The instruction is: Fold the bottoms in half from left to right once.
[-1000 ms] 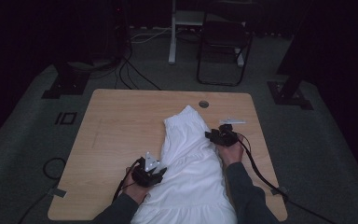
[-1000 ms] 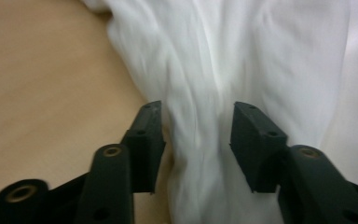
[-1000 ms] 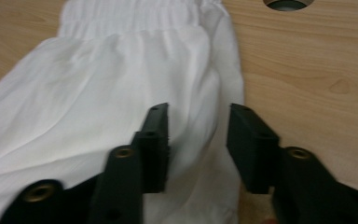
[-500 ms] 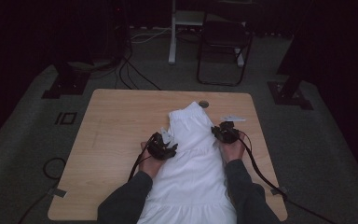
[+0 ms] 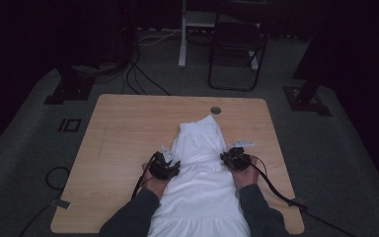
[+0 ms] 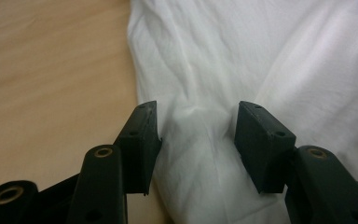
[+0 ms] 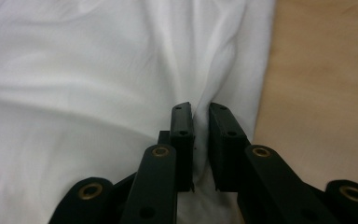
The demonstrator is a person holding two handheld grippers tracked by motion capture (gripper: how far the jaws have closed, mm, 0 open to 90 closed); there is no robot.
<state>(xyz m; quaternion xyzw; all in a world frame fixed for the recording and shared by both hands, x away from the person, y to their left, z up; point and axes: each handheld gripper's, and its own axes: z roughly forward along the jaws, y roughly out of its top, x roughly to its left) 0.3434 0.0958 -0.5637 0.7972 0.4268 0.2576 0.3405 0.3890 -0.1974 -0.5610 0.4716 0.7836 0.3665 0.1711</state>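
While the white garment (image 5: 201, 177) is lying along the table (image 5: 128, 123) toward its near edge, the left gripper (image 6: 198, 135) is straddling a raised fold with jaws half open, and the right gripper (image 7: 200, 122) is pinching the cloth's edge, probably for lifting.

Dark studio: stands (image 5: 71, 84), cables (image 5: 143, 79), table (image 5: 128, 128).

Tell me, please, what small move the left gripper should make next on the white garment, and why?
Probably close the left gripper on the fold of the white garment bunched between its open jaws. The right gripper already pinches the opposite edge, so both sides would then be held.
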